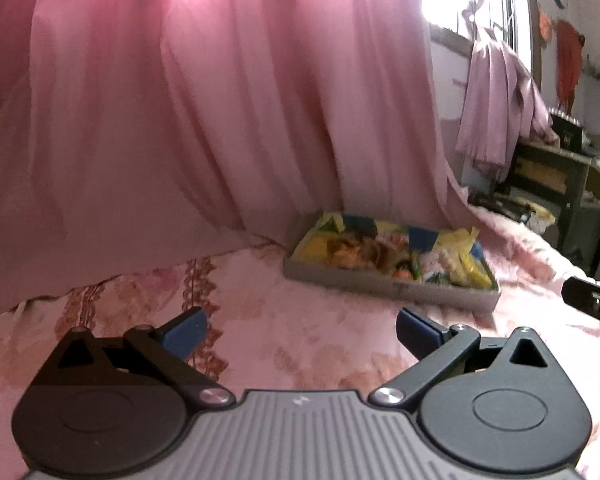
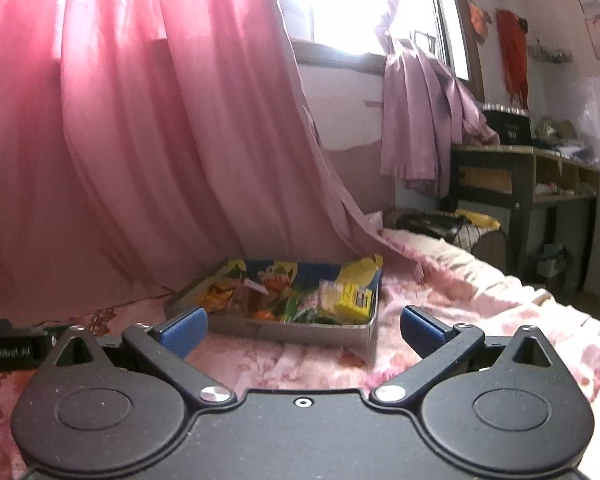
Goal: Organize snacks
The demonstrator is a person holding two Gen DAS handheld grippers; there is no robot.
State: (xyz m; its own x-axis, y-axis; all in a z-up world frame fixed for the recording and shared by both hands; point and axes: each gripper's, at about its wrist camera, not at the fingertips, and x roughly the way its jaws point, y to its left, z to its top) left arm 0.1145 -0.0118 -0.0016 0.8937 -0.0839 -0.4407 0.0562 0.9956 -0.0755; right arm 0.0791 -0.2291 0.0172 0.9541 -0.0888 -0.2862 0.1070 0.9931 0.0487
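Both tools hang low over the bed: the left gripper (image 1: 302,334) and the right gripper (image 2: 303,332) have their 2 blue pads spread wide, with nothing between them. The snacks (image 2: 300,296) lie a little farther, piled in a shallow grey box (image 2: 284,330) on the pink flowered bedspread (image 2: 480,304). I think the next reach should come from above and pinch 1 packet at its edge, because the soft bed may let the box tip. Behind the box hangs a pink curtain (image 2: 140,140), and far right stands a desk (image 2: 532,172) under a bright window (image 2: 340,4).
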